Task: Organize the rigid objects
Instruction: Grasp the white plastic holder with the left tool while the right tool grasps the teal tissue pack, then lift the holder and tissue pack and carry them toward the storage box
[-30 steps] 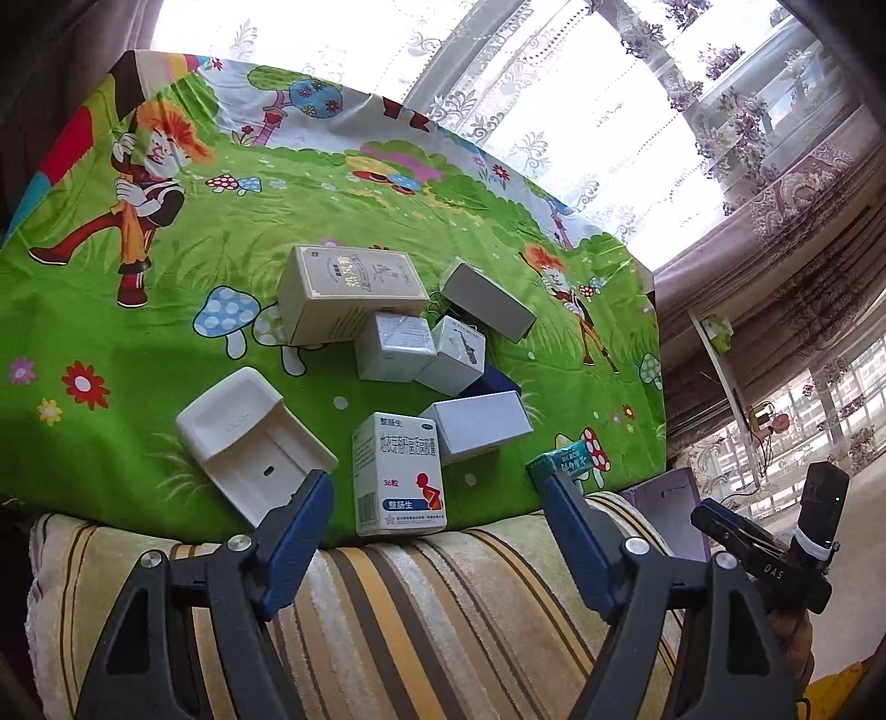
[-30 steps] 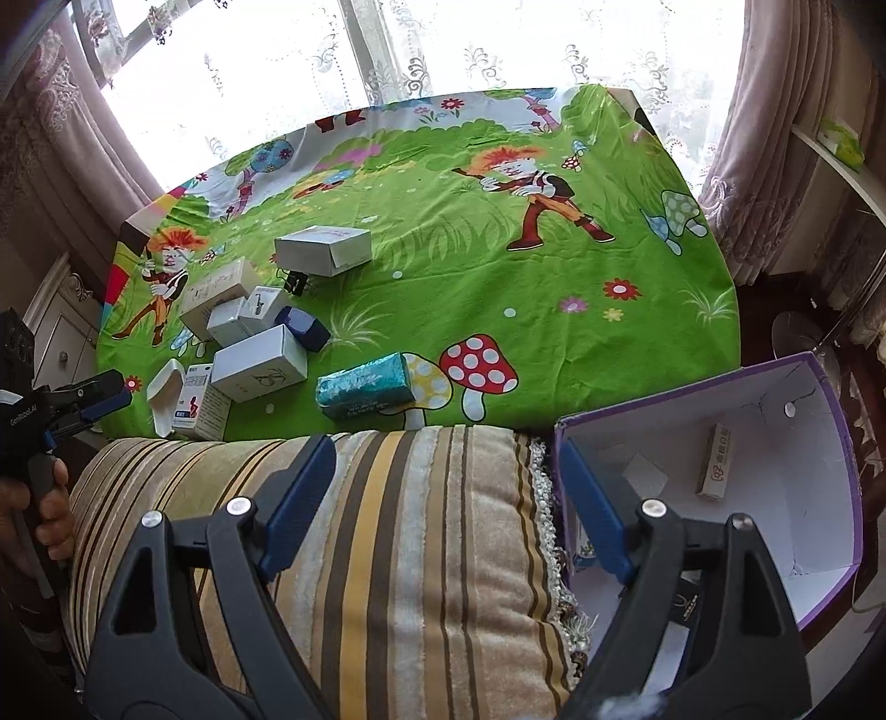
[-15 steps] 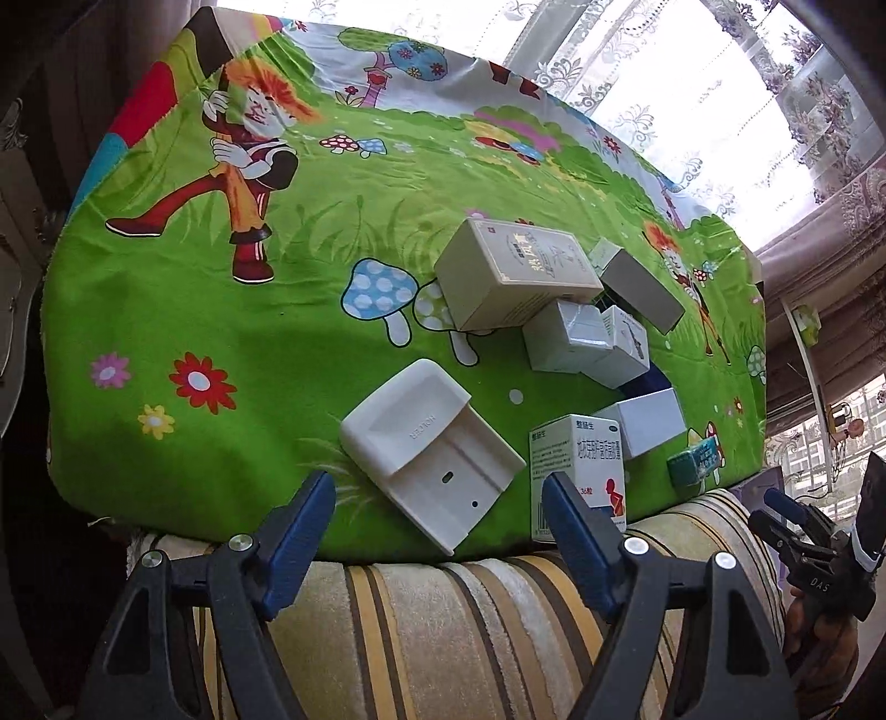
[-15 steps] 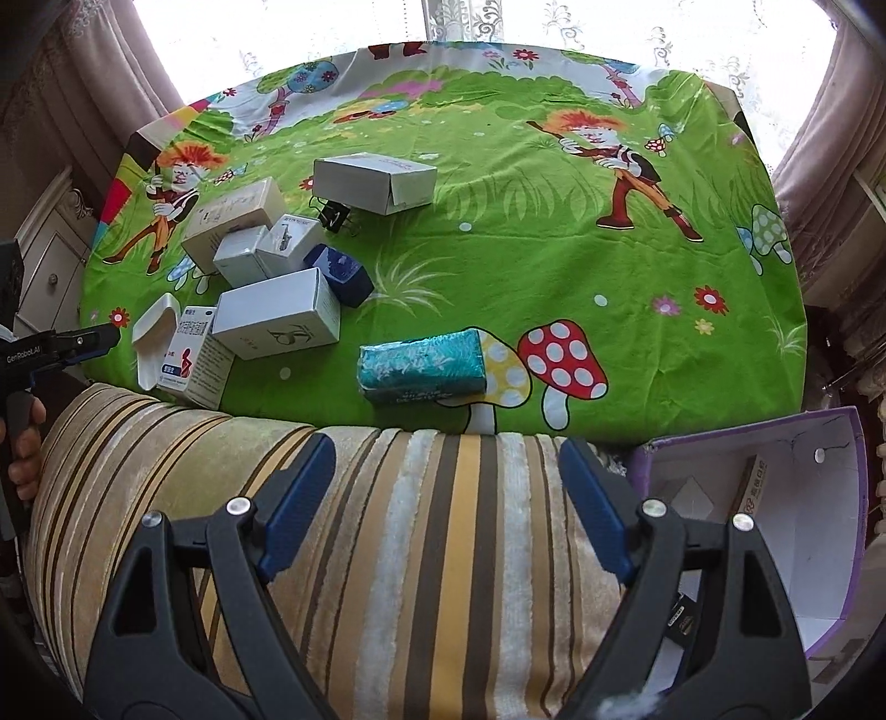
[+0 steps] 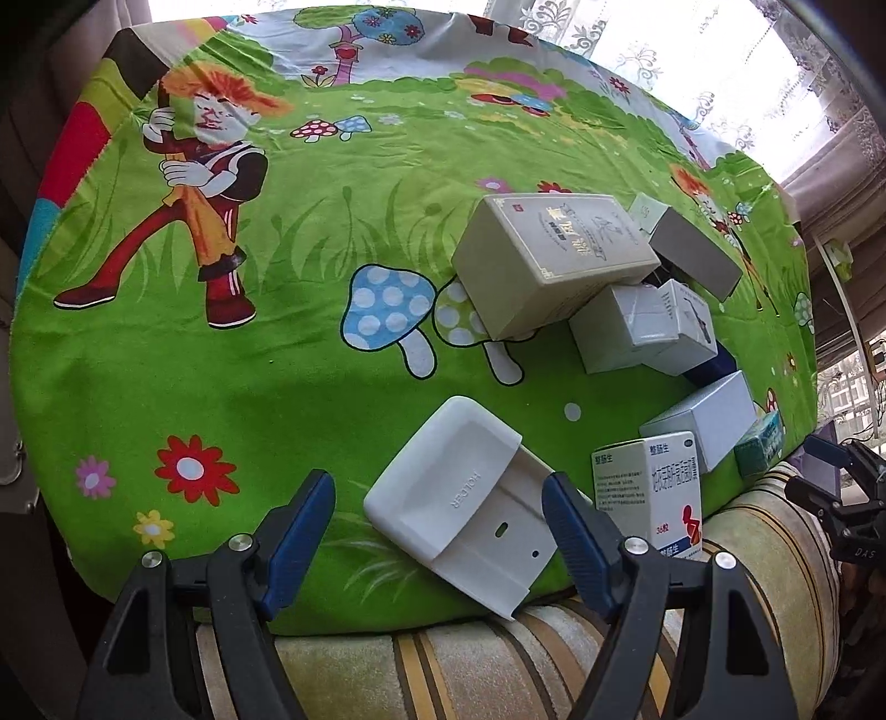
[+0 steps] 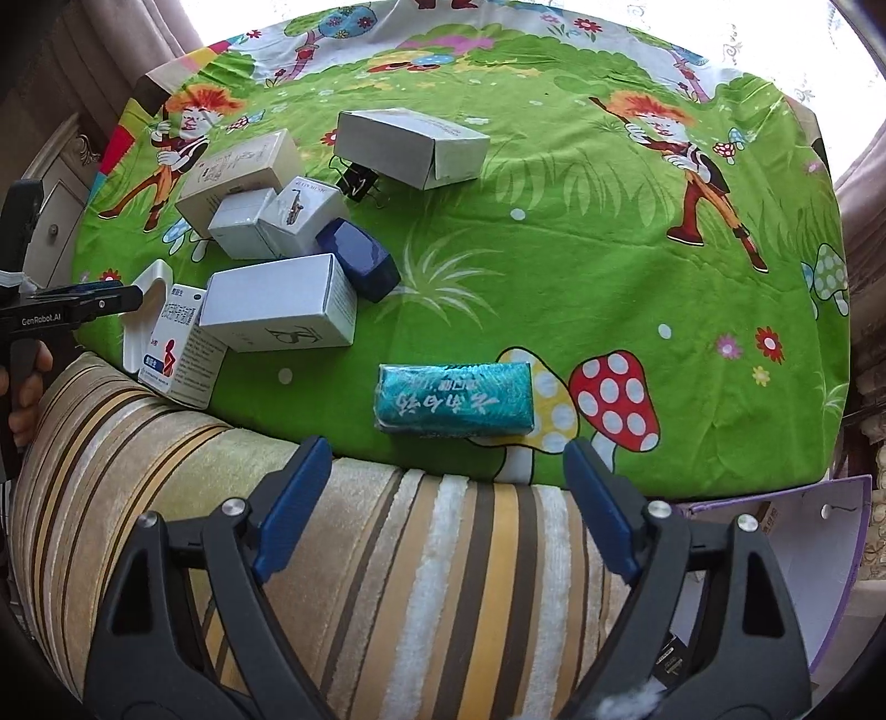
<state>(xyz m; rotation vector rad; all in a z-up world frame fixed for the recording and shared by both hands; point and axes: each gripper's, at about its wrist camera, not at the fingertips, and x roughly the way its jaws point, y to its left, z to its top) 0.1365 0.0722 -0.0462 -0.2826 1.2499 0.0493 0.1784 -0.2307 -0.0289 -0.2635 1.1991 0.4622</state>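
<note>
My left gripper (image 5: 440, 512) gapes around the white holder (image 5: 462, 512), lying aslant on the green cloth (image 5: 221, 360), while my right gripper (image 6: 446, 487), jaws opening, hovers just short of the crosswise teal packet (image 6: 454, 401).

light: bright daylight, far window (image 5: 692, 50) blown out | edges: fisheye-bent, dark | focus: sharp

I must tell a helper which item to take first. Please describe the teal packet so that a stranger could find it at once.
Look at the green cartoon tablecloth, then its near edge beside the striped cushion. The teal shiny rectangular packet lies flat there alone, just left of the printed red mushroom with white dots. It is the only teal item; the boxes to its left are white, cream or blue.
</note>
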